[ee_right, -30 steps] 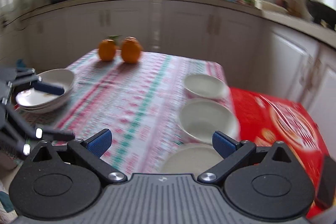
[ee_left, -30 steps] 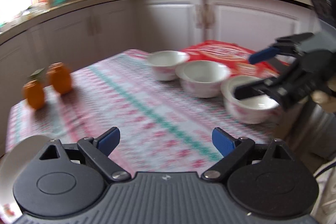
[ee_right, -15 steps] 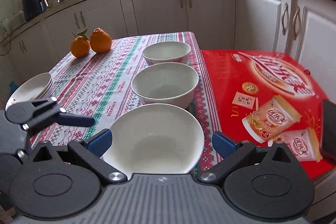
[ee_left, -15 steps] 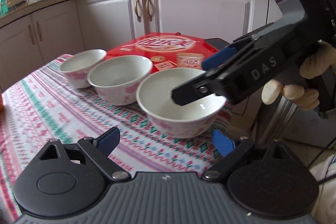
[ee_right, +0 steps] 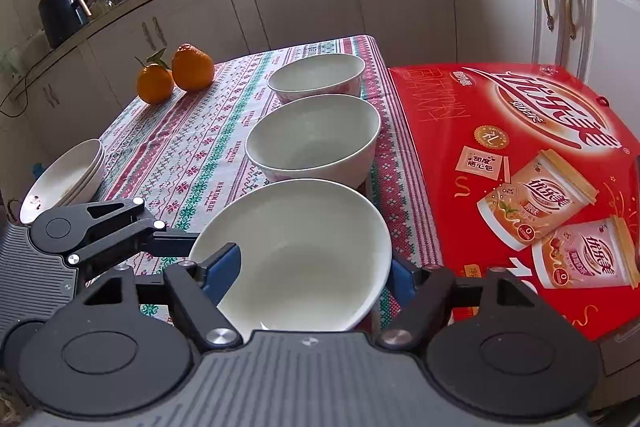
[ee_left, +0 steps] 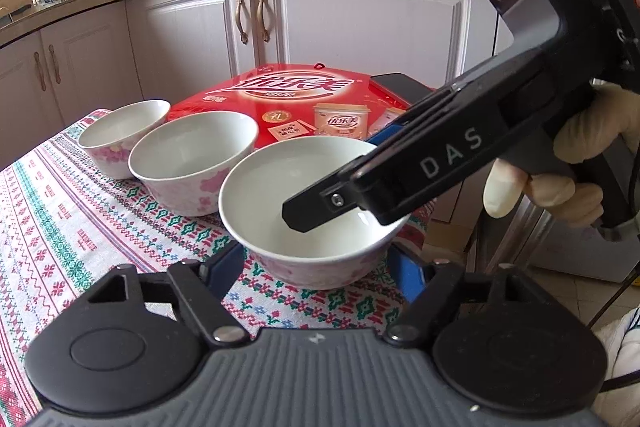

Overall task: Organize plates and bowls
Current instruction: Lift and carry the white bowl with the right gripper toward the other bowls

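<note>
I see three white bowls with pink flowers in a row along the table [ee_right: 192, 155] edge, beside a red gift box [ee_right: 520, 131] printed with 优乐美 and milk-tea cups. My right claw [ee_right: 316, 273], lettered "DAS" on its side in the left view, stands apart around the nearest bowl [ee_right: 296, 251], one finger [ee_left: 320, 203] dipping inside it. My left claw [ee_left: 316, 267] is also spread, straddling that bowl's [ee_left: 296, 211] base. The tablecloth [ee_right: 180, 147] reads "HANDMADE". Stacked plates [ee_right: 68, 175] sit at the far left edge, two oranges [ee_right: 176, 73] beyond.
</note>
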